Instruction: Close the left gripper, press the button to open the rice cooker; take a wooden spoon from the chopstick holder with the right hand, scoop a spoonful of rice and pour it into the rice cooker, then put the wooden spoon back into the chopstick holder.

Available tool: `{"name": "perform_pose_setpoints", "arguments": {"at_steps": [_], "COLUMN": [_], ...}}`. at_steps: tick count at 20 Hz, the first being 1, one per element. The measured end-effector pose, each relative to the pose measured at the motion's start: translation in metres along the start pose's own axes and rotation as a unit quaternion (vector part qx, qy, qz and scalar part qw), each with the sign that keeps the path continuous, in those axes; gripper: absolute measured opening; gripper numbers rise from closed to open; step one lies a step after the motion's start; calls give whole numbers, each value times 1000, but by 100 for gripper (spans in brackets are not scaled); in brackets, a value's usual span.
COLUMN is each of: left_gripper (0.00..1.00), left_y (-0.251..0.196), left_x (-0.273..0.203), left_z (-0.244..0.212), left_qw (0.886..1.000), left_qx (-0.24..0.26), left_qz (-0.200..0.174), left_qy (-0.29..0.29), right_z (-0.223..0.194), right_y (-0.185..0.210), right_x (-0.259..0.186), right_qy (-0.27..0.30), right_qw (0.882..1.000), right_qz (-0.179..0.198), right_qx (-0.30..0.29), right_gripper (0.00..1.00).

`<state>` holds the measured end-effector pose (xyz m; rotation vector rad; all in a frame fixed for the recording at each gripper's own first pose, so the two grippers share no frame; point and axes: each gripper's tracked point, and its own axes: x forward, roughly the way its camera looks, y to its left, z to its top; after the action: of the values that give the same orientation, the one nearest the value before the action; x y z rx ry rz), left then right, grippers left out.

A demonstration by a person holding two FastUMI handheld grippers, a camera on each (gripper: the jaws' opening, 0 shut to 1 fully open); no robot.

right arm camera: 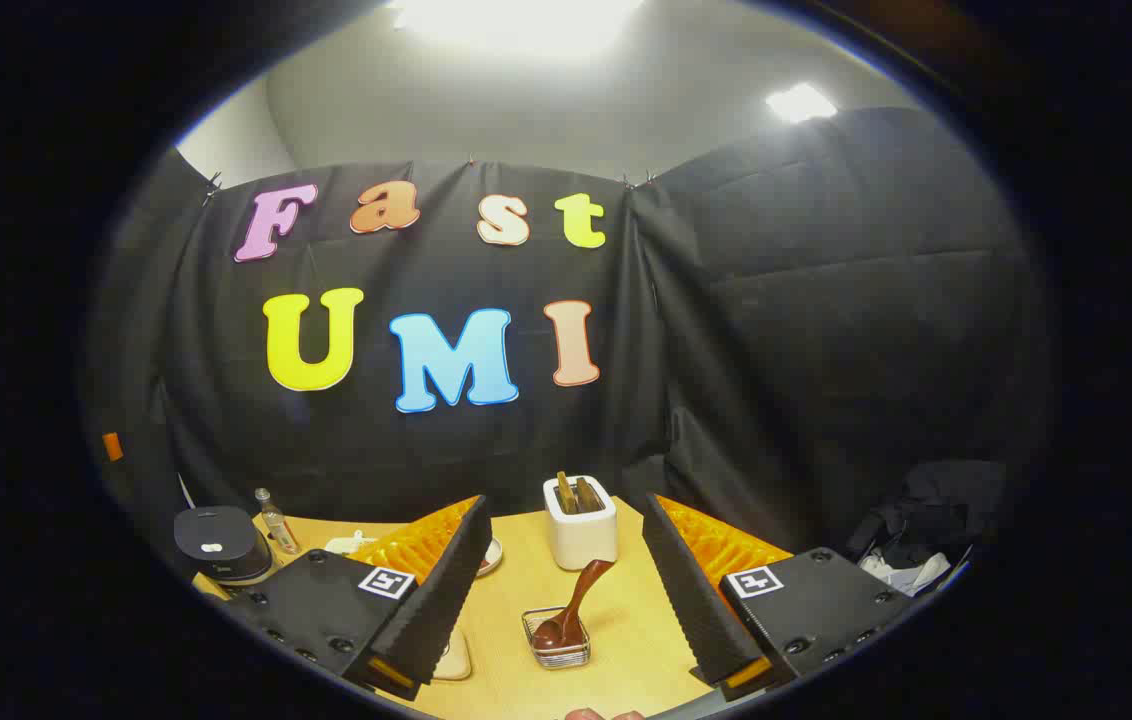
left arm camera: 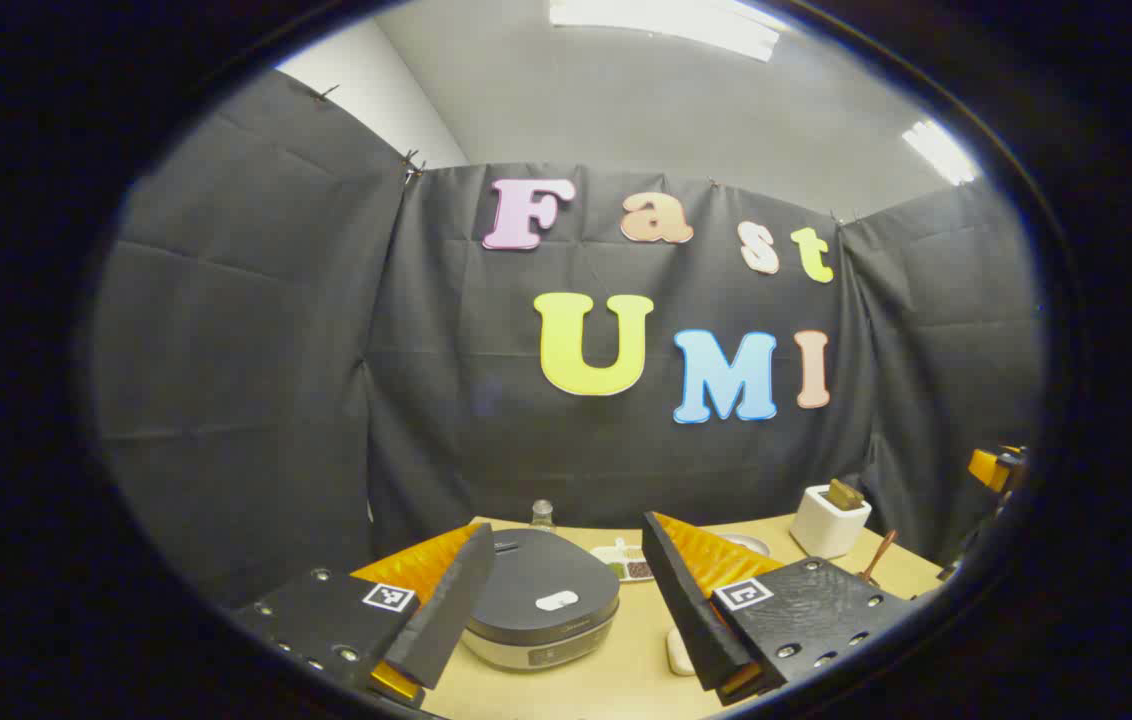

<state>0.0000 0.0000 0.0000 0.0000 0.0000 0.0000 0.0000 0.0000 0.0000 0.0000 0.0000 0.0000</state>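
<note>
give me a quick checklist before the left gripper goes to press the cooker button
1. Rice cooker lid down: ok.
2. Left gripper closed for pressing: not ok, jaws open.
3. Cooker lined up between its fingers: ok.
4. Right gripper free: ok, open, empty.
5. Spoon in white chopstick holder: cannot tell; brown handles stick out.
6. A wooden spoon rests in a small wire basket.

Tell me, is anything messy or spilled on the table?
Nothing looks spilled. A brown spoon leans tilted in a small dish in front of the white holder, not standing in it.
</note>
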Motion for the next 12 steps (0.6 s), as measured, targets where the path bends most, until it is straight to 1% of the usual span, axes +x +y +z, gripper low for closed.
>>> {"name": "perform_pose_setpoints", "arguments": {"at_steps": [3, 4, 7, 12], "left_gripper": [92, 92, 92, 92], "left_y": [4, 5, 9, 12], "left_x": [-2, -3, -6, -10], "left_z": [-9, -9, -12, -13], "left_qw": [1000, 1000, 1000, 1000], "left_qx": [7, 8, 9, 5], "left_qz": [-2, -4, -6, -3], "left_qy": [9, 10, 13, 10], "right_z": [-1, -1, 4, 1], "right_y": [6, 7, 13, 24], "right_x": [-3, -3, -4, -4], "right_qy": [2, 3, -2, -1], "right_qw": [1000, 1000, 1000, 1000], "right_qz": [3, 5, 12, 25], "right_qx": [3, 0, -12, -8], "right_gripper": [94, 97, 97, 97]}}
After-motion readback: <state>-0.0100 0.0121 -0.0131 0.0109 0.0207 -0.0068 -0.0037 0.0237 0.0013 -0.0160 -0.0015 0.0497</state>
